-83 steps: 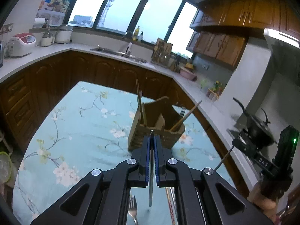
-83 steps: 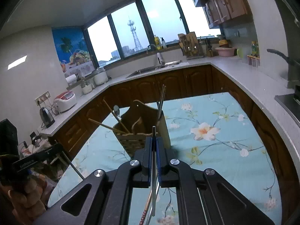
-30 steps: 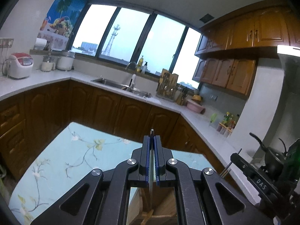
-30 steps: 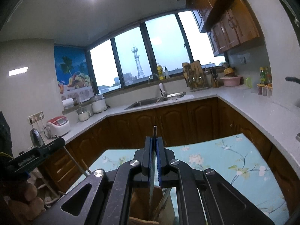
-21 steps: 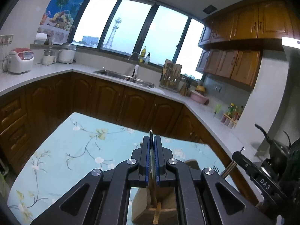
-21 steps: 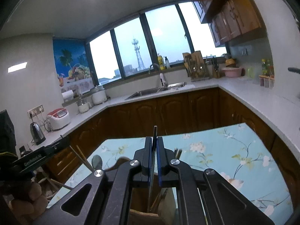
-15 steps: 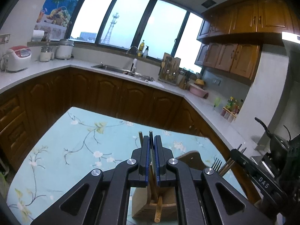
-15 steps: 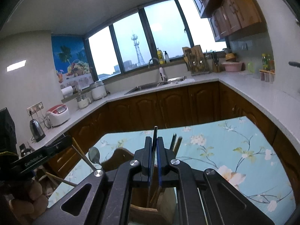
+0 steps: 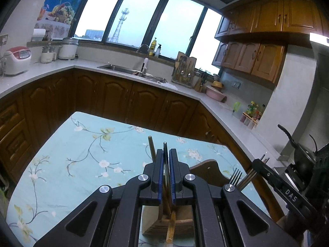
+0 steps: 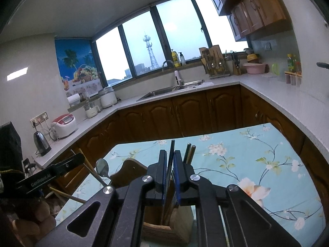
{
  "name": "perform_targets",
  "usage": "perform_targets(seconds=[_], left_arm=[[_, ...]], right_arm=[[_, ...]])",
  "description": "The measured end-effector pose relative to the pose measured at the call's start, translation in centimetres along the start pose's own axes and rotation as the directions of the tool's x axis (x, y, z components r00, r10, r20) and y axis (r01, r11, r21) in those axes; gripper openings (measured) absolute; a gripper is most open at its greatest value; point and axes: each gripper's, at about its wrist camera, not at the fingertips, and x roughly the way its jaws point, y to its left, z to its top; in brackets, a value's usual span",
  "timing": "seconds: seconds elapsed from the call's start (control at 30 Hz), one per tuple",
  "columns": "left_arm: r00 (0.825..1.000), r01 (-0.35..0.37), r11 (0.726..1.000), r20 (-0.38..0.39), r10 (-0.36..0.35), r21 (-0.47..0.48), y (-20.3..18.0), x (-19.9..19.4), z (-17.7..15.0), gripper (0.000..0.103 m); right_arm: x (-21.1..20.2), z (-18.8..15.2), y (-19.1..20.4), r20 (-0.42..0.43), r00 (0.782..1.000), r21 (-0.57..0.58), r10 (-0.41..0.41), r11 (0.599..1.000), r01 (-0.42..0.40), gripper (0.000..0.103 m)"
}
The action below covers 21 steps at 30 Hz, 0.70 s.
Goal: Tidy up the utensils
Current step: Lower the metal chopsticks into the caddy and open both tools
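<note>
A wooden utensil holder [image 9: 207, 169] stands on the floral table, just below both grippers; it also shows in the right wrist view [image 10: 131, 171]. My left gripper [image 9: 166, 154] is shut on a thin metal utensil handle [image 9: 165, 146] that points down into the holder. My right gripper [image 10: 169, 155] has a dark chopstick [image 10: 172, 144] between its pads, with a small gap on the right side; its lower end is in the holder. A fork [image 9: 235, 177], a spoon [image 10: 102, 166] and several chopsticks [image 10: 190, 150] stand in the holder.
The table wears a light blue floral cloth [image 9: 82, 154]. Brown cabinets and a grey counter [image 9: 123, 76] with a sink ring the room. A wok [image 9: 302, 156] sits on the stove at right. A kettle [image 10: 42, 144] and rice cooker [image 10: 63, 124] stand on the left counter.
Both grippers have come down from above the table over the holder. The held utensils now reach into it. The right jaws have parted slightly around the chopstick.
</note>
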Motion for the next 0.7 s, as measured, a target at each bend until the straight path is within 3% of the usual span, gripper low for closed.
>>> perform_targets(seconds=[0.13,0.2,0.23,0.37,0.5,0.7], left_arm=[[1.000,-0.003,1.000,-0.001,0.003,0.002,0.1,-0.1,-0.1,0.008],[1.000,-0.003,1.000,-0.001,0.003,0.000,-0.1,-0.2,-0.5,0.021],[1.000,-0.004,1.000,0.005,0.004,-0.001,-0.2,-0.3,-0.7,0.022],[1.000,-0.012,1.000,0.011,0.012,0.006,-0.4,-0.7,-0.9,0.024],[1.000,-0.019,1.000,0.016,0.019,0.002,-0.4,-1.1,-0.8,0.039],[0.999,-0.024,1.000,0.025,0.023,0.005,-0.9,-1.6,-1.0,0.048]], right_arm=[[-0.1,0.1,-0.3,-0.004,1.000,0.009,0.006,1.000,-0.006,0.010],[-0.1,0.2,-0.4,-0.008,1.000,0.017,0.012,1.000,-0.012,0.011],[-0.1,0.3,-0.5,-0.008,1.000,0.022,0.016,1.000,-0.016,0.012],[-0.6,0.5,-0.5,0.008,0.999,0.034,0.033,0.999,-0.033,0.024],[-1.2,0.7,0.0,0.035,0.999,0.020,0.035,0.999,-0.036,0.035],[-1.8,1.1,0.3,0.065,0.997,0.005,0.043,0.999,-0.043,0.051]])
